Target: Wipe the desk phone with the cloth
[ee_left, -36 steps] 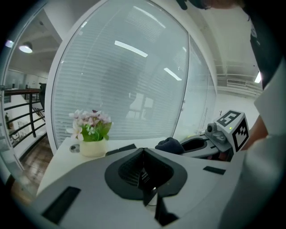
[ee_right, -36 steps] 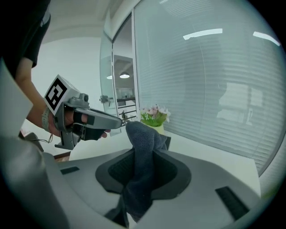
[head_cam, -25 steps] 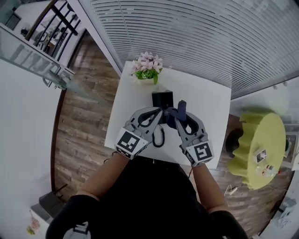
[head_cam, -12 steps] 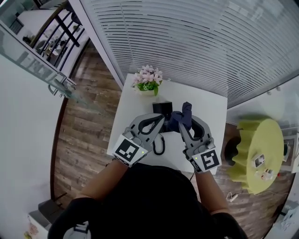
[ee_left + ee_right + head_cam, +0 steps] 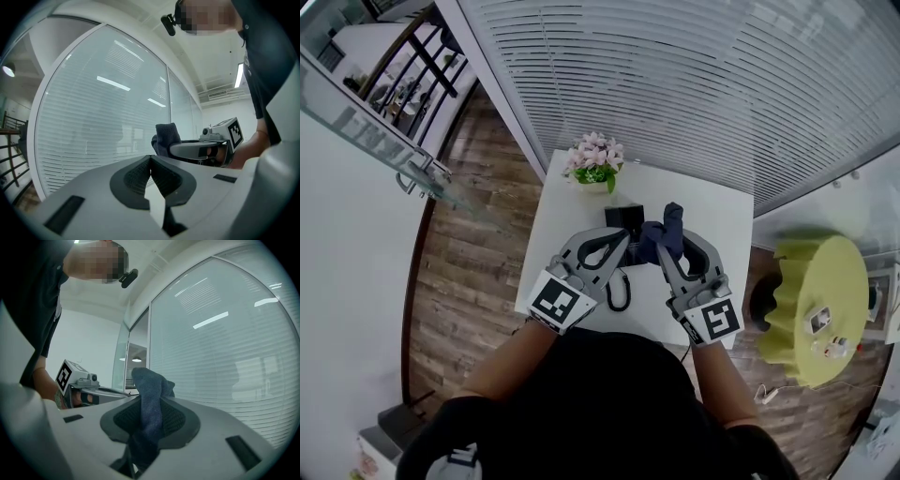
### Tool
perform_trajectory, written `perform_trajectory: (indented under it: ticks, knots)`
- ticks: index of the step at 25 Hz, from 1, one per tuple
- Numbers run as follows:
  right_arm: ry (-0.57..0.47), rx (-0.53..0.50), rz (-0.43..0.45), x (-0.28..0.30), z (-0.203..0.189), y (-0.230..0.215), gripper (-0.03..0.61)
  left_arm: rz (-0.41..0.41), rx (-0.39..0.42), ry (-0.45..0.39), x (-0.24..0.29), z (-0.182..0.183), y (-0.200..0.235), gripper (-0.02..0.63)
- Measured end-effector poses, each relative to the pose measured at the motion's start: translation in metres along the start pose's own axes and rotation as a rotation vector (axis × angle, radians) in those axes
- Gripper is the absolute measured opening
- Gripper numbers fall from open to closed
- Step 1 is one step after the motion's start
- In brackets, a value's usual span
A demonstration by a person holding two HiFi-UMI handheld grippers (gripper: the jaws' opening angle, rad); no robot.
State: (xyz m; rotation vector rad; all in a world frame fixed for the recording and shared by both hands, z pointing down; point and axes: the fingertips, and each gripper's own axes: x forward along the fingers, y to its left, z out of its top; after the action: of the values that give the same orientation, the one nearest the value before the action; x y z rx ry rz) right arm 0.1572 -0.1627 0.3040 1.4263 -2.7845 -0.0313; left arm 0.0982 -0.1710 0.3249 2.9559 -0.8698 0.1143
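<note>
Layout first: the desk phone (image 5: pixel 623 217) sits on the white worktop (image 5: pixel 712 202) at about 11 o'clock from the right tool (image 5: pixel 660 246). It's just beside the cloth (image 5: pixel 668 225), which that tool is pinching in a bunch that sticks up. My guess is the wipe has to travel up and left. The left tool (image 5: pixel 622 241) is pressed together on nothing, with its tip at the phone's 6 o'clock edge, about equally near. Both tools cover most of the phone, so I can't tell its long axis or whether the cloth touches it. The tool cameras only catch blinds (image 5: pixel 93 117). A black cord (image 5: pixel 619 281) loops at 6 o'clock.
</note>
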Motion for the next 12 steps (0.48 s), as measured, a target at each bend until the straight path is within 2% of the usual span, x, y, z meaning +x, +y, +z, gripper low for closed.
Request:
perform_trajectory:
  ticks: [5, 9, 12]
  knots:
    - [0.006, -0.006, -0.001, -0.0016, 0.0003, 0.0004, 0.112, -0.005, -0.004, 0.003, -0.0006, 0.0038, -0.0013, 0.011]
    - [0.009, -0.006, -0.004, -0.002, -0.0014, 0.0001, 0.112, 0.007, -0.031, -0.026, 0.0011, 0.0041, -0.0002, 0.011]
    - [0.008, -0.01, -0.002, -0.0015, -0.0013, 0.0013, 0.112, 0.002, -0.009, -0.007, 0.0011, 0.0025, -0.0008, 0.011]
